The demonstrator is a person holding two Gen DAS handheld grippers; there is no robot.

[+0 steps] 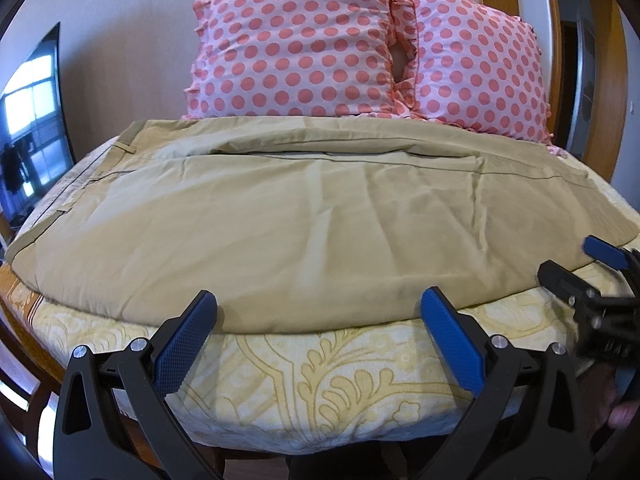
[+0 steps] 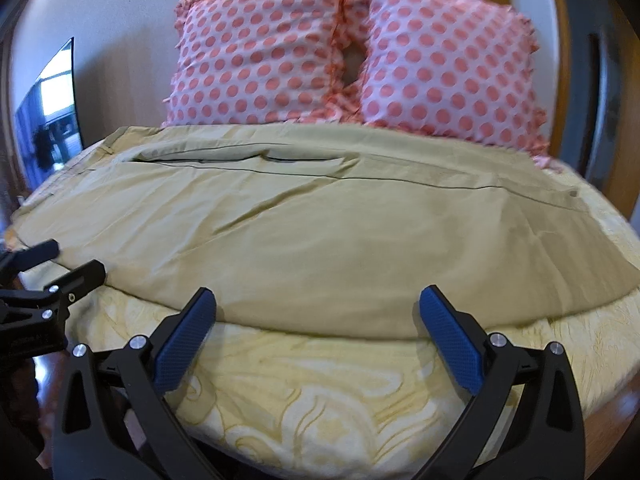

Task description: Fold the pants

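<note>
Pants (image 1: 304, 216) lie flat on the bed (image 1: 320, 376), long axis left-right, near edge just ahead of both left gripper (image 1: 320, 312) and right gripper (image 2: 318, 312), fingers apart, holding nothing.

Polka-dot pillows (image 1: 296, 44) against pale wall (image 1: 120, 20); yellow bedspread (image 1: 320, 380).
</note>
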